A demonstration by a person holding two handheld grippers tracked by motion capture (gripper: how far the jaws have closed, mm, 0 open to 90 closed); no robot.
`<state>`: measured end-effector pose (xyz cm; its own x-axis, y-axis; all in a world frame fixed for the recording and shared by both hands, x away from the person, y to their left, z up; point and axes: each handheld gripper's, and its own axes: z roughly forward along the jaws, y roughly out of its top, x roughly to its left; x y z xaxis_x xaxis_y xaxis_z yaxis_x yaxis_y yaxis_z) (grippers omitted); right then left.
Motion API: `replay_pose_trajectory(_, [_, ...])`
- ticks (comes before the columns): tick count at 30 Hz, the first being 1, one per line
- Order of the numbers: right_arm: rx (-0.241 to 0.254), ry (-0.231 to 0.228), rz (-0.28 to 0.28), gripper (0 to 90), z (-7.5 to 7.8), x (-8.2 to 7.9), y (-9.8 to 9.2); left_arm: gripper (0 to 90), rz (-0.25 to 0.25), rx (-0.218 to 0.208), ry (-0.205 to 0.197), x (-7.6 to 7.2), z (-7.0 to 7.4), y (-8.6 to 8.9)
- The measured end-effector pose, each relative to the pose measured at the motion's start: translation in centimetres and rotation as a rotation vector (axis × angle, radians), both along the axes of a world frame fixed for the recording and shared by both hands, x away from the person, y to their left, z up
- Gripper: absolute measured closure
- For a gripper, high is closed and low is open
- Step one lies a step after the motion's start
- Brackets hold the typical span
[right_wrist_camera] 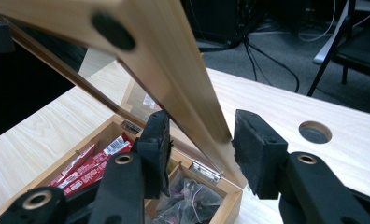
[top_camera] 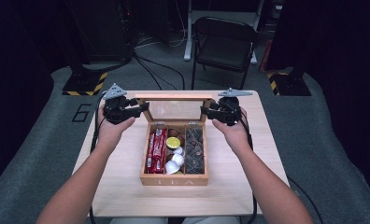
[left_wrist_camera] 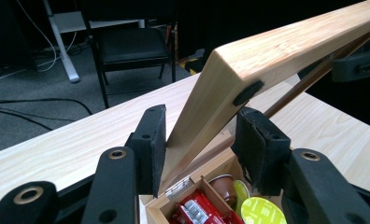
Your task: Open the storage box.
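Box: a light wooden box (top_camera: pixel 174 178) is sitting near the middle of the table (top_camera: pixel 239 186), its front wall lettered and facing the person.
Lid: the lid (top_camera: pixel 179 97), a pale wood frame around a clear pane, is standing raised on metal hinges at the box's far edge, leaning slightly; a dark round pad is showing on each front corner of the frame.
Compartments: three are lying open, with red packets (top_camera: pixel 156 150) at the left, round capsules (top_camera: pixel 174 154) in the middle, and dark wrapped sachets (top_camera: pixel 194 150) at the right.
Left gripper: the left gripper (left_wrist_camera: pixel 199 140) is straddling the lid's left side rail; one pad is lying against the wood, the other is standing just clear, so it is not clamping.
Right gripper: the right gripper (right_wrist_camera: pixel 199 140) is straddling the lid's right side rail; whether its pads are pressing the wood, I cannot tell.
Hands: both hands are reaching in from the near edge, one at each side of the lid.
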<state>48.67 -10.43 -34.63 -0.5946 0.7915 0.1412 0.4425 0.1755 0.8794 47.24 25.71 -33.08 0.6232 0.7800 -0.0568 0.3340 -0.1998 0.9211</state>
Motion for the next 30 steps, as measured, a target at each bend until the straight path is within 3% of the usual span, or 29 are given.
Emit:
replay_pose_trajectory(8, [-0.009, 0.009, -0.012, 58.5, -0.3, 0.8, 0.1, 53.7, -0.006, -0.061, 0.014, 0.7, -0.2, 0.4])
replay_pose_trajectory(13, [-0.013, 0.011, -0.02, 58.8, -0.2, 0.7, 0.2, 54.3, 0.011, -0.012, 0.027, 1.0, -0.8, 0.2])
replay_pose_trajectory(21, [0.012, 0.012, -0.032, 58.1, -0.5, 1.3, 0.2, 55.7, 0.016, -0.043, 0.018, 1.6, -1.1, 0.3])
replay_pose_trajectory(23, [0.01, 0.017, -0.039, 57.3, -0.7, 1.4, 0.3, 55.8, 0.015, -0.041, 0.023, 1.7, -1.2, 0.3])
replay_pose_trajectory(25, [-0.004, 0.02, -0.043, 56.6, -1.1, 1.5, 0.5, 56.7, 0.021, -0.01, 0.029, 1.7, -1.3, 0.2])
replay_pose_trajectory(30, [-0.018, 0.023, -0.047, 58.0, -1.9, 1.8, 0.6, 58.9, 0.024, -0.025, 0.043, 1.9, -1.9, 0.5])
